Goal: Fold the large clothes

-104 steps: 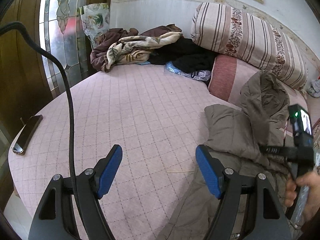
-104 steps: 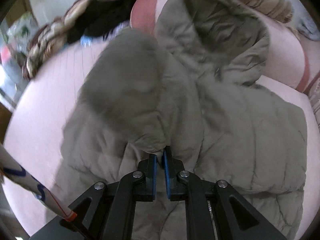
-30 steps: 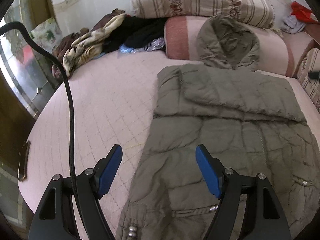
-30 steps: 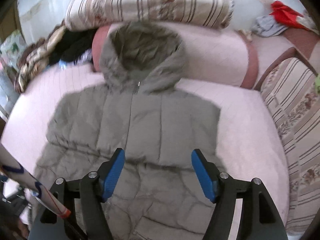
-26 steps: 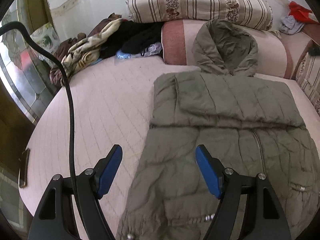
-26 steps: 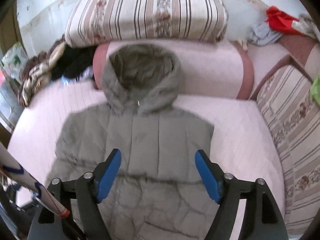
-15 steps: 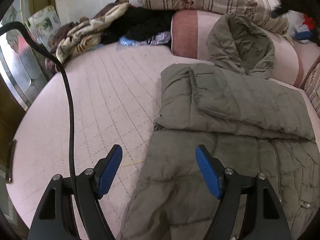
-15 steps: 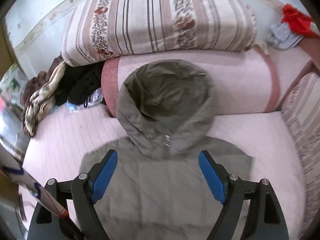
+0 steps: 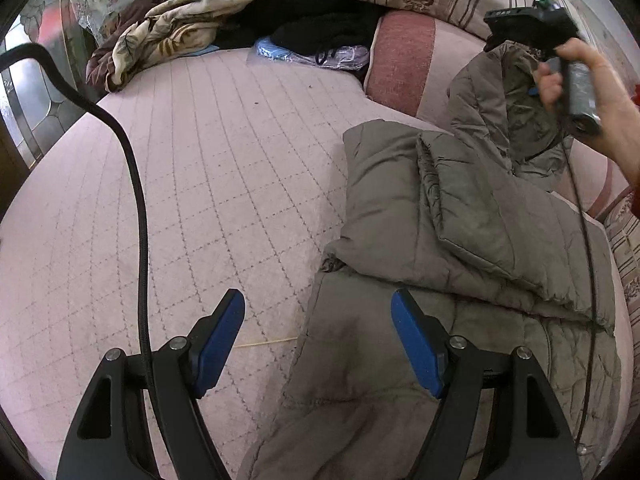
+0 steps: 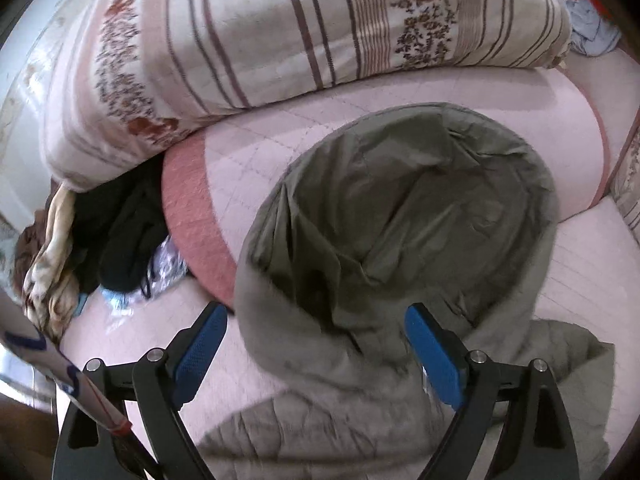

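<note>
An olive-grey padded hooded jacket (image 9: 460,264) lies flat on the pink quilted bed, its sleeves folded in across the chest. Its hood (image 10: 400,216) rests up against the pink bolster. My left gripper (image 9: 318,340) is open above the jacket's left edge, near the waist, holding nothing. My right gripper (image 10: 316,352) hovers over the hood's lower rim with its jaws opening wide; the blue pads (image 10: 434,354) stand clear of the cloth. In the left wrist view a hand (image 9: 592,92) holds the right gripper's body over the hood.
A striped floral pillow (image 10: 280,32) lies on the pink bolster (image 10: 192,216) behind the hood. A heap of dark and patterned clothes (image 9: 224,16) sits at the bed's far left. The left gripper's black cable (image 9: 132,184) arcs over the bare pink quilt (image 9: 180,200).
My right gripper has travelled from above the jacket's body up to the hood, and its jaws have widened. My left gripper has dropped closer to the jacket's left edge.
</note>
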`<state>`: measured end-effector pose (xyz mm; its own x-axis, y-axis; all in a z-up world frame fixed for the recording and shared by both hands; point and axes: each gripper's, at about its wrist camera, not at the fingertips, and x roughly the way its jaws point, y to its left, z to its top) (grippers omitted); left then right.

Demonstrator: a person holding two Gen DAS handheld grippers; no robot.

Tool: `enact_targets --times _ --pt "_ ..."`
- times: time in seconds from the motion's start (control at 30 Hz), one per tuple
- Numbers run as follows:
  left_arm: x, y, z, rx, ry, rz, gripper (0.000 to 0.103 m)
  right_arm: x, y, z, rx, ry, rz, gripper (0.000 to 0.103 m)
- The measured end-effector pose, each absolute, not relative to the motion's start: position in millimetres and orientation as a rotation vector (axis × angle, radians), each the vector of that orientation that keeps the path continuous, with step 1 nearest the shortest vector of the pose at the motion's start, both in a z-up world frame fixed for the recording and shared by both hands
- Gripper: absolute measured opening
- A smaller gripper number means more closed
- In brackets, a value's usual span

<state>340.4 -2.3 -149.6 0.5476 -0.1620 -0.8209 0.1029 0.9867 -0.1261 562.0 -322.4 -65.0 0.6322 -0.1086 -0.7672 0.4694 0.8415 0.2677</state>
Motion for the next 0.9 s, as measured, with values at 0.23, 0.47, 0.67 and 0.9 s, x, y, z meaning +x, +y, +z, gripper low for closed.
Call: enact_targets --times 0.23,0.47,0.67,0.9 --pt "341.9 -10.7 -158.6 -0.028 0.999 -0.158 0.075 587.8 -347.7 -85.9 0.615 0.833 -0.338 0.025" --pt "338.9 -8.3 -153.4 -0.031 0.984 -0.153 0.075 543.1 -336.9 -63.8 0.545 0.835 -0.258 0.006" --pt "333.5 -2.7 -146.5 -0.047 0.971 -0.147 0.075 447.7 -321.4 -19.5 0.529 0.781 -0.142 0.006" --pt "325.4 7.2 -141.2 -0.065 0.960 -0.133 0.075 343.1 -281.5 -31.5 0.545 0.824 -0.039 0.006"
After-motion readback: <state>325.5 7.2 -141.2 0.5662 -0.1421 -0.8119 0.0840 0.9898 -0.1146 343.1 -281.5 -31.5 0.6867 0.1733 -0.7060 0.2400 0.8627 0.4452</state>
